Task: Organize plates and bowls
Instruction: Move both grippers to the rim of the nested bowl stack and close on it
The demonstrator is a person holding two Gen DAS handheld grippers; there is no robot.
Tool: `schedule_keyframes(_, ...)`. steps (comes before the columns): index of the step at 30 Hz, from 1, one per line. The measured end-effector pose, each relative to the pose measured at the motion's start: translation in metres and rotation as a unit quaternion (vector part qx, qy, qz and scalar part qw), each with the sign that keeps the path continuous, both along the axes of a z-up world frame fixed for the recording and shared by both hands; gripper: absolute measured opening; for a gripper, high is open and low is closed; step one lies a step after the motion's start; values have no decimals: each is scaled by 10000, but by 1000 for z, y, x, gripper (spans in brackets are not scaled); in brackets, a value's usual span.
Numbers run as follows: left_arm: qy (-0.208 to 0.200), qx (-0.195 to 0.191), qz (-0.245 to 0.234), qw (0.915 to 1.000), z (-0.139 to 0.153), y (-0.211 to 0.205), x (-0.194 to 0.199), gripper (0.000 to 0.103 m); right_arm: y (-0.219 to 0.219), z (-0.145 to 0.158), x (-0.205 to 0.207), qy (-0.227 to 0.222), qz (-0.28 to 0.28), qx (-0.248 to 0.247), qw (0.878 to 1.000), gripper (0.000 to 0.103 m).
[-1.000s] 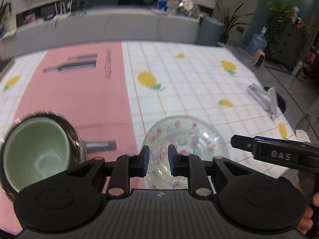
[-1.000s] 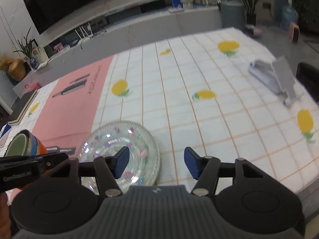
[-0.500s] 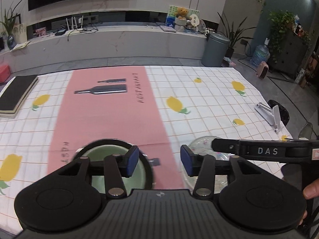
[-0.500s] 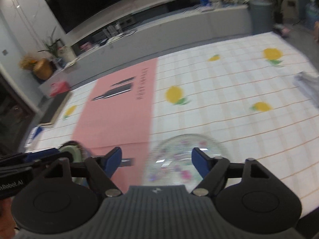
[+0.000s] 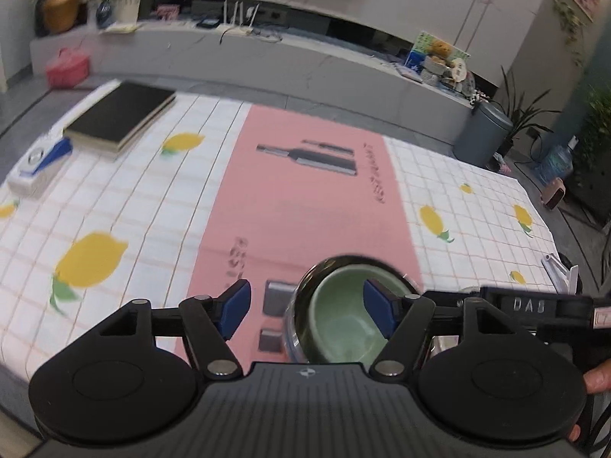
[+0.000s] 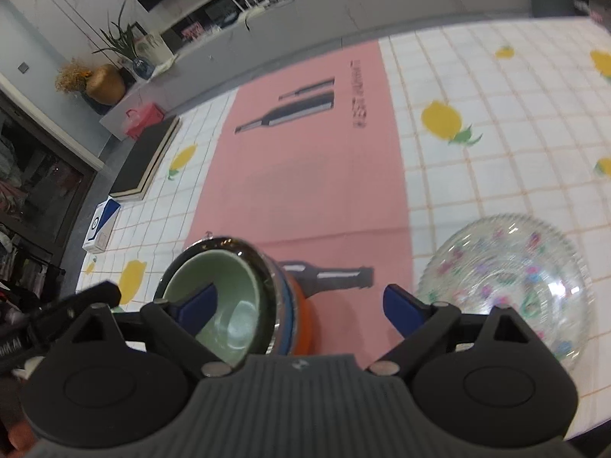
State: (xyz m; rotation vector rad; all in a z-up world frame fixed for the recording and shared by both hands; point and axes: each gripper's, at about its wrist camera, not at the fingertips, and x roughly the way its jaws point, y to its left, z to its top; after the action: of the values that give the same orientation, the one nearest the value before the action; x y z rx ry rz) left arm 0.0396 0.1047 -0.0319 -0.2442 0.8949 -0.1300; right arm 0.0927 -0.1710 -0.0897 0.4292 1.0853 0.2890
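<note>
Left gripper [image 5: 307, 313]: jaws just opening, wide, empty; bowls [image 5: 343, 316] at 3 o'clock.
Right gripper [image 6: 299, 307]: jaws just opening, wide, empty.
Glass plate [image 6: 508, 282]: at 3 o'clock of bowls [image 6: 229, 297].

Left hand-held gripper [image 5: 307, 313] and right hand-held gripper [image 6: 301, 307] — jaws just opened wide, nothing held, angled downward

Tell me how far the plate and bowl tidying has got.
Done: bowl stack nested, green on top. Glass plates sit stacked beside it. In hand: nothing; left hand-held gripper and right hand-held gripper have just been opening, both empty. Left: possibly nothing.
</note>
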Motion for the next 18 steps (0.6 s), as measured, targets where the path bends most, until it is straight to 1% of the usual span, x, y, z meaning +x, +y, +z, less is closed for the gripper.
schedule_keyframes(3, 207, -271, 154, 9993, -13, 10, -2, 80, 6, -9, 4, 218, -7, 107, 9997, 92)
schedule_keyframes(7, 345, -801, 216, 9960, -28, 16, -2, 80, 14, -16, 7, 347, 44, 83, 9994, 92)
schedule_keyframes(12, 594, -1080, 419, 9915, -49, 18, 5, 80, 18, -26, 12, 518, 86, 123, 9985, 89)
schedule_keyframes(14, 715, -1248, 464, 9885, -58, 19, 8, 80, 18, -32, 14, 617, 74, 199, 9979, 86)
schedule_keyframes(18, 983, -1641, 653, 9794, -78, 23, 13, 79, 18, -43, 15, 851, 30, 402, 9956, 80)
